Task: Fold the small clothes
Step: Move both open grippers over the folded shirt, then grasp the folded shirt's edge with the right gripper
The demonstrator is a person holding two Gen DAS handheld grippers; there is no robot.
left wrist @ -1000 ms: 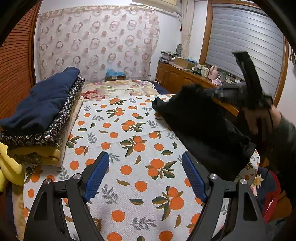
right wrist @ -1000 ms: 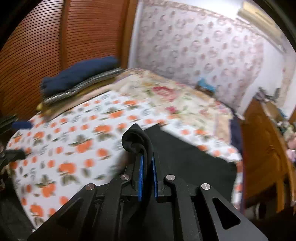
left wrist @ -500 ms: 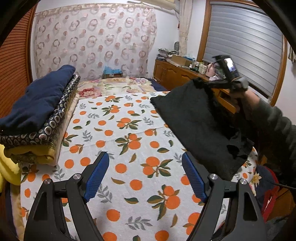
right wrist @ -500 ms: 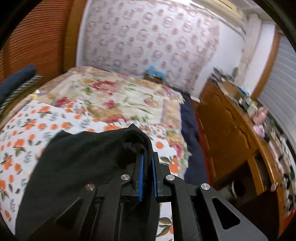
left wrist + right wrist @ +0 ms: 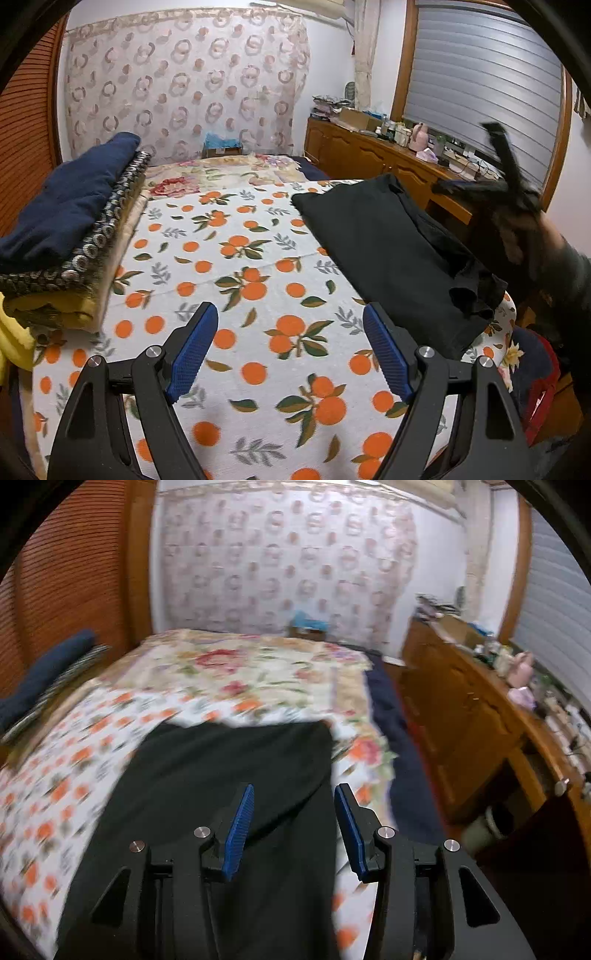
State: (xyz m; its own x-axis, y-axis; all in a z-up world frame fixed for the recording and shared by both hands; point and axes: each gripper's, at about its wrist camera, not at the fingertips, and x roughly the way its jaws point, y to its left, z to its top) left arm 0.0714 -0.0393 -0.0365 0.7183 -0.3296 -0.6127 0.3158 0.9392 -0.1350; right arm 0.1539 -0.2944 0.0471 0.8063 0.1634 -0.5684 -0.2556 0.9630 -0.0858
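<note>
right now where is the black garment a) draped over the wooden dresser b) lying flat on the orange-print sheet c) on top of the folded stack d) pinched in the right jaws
b: the black garment lies spread on the orange-print sheet, and the right gripper, whose jaws have just been opening, stands above it with nothing pinched.

— What's around me?

— A bed (image 5: 240, 258) fills the middle, under an orange-print sheet. At twelve o'clock a ring-patterned curtain (image 5: 184, 85) hangs over a white wall.

— And at nine?

— Brown slatted panels (image 5: 22, 147), with a stack of bedding (image 5: 66, 229) just beside them.

— At two o'clock?

— A wooden dresser (image 5: 369, 155), its top cluttered with small things too tiny to tell. Above it I see a window (image 5: 484, 77) in a wood frame, its grey shutter down.
</note>
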